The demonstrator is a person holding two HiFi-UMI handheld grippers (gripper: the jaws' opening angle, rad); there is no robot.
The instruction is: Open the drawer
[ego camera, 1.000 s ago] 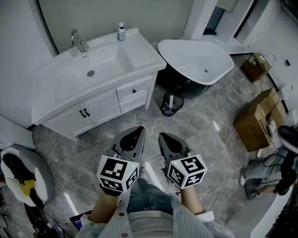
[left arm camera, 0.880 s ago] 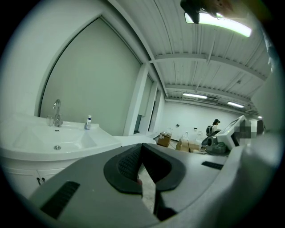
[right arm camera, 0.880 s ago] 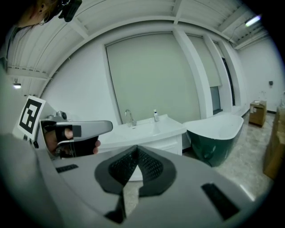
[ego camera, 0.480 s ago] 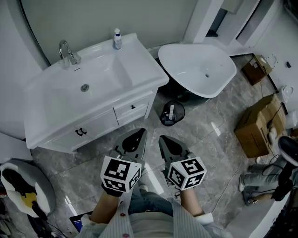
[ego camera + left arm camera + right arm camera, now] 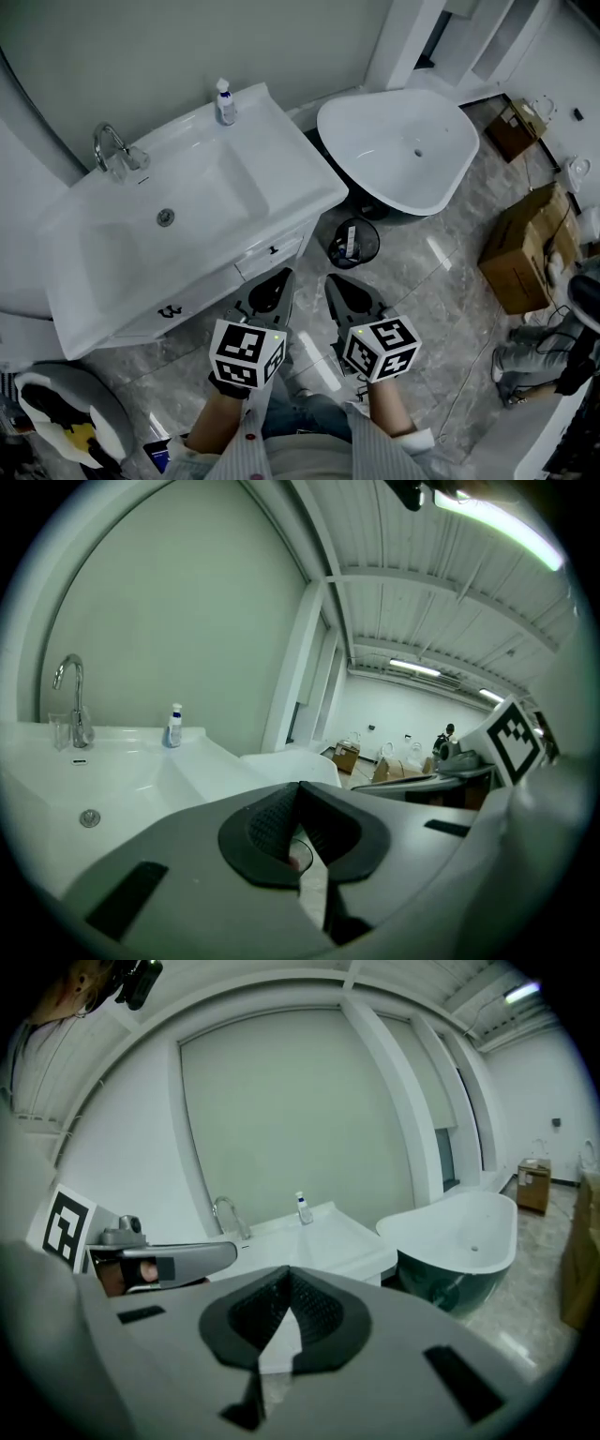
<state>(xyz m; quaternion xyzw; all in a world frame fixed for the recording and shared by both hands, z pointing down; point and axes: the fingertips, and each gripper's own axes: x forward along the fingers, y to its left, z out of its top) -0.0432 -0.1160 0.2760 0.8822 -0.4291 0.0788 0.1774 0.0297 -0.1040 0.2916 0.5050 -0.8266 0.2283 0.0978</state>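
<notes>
The drawer (image 5: 266, 257) sits closed in the front of the white vanity (image 5: 295, 164), at its right end under the counter edge, its small dark knob (image 5: 273, 249) facing the floor tiles. Over the last second the vanity has slid closer in the head view: the person has walked up to it, and the front that showed two drawers a second ago is now mostly tucked under the counter (only the top one is plain). The left gripper (image 5: 281, 275) now hangs just short of the knob, jaws pressed together on nothing; the right gripper (image 5: 332, 279) beside it is likewise closed and empty. The approach looks nearly done, but a jaw pair must part before taking the knob. A bin (image 5: 353, 242) and a bathtub (image 5: 375, 131) stand further right.
</notes>
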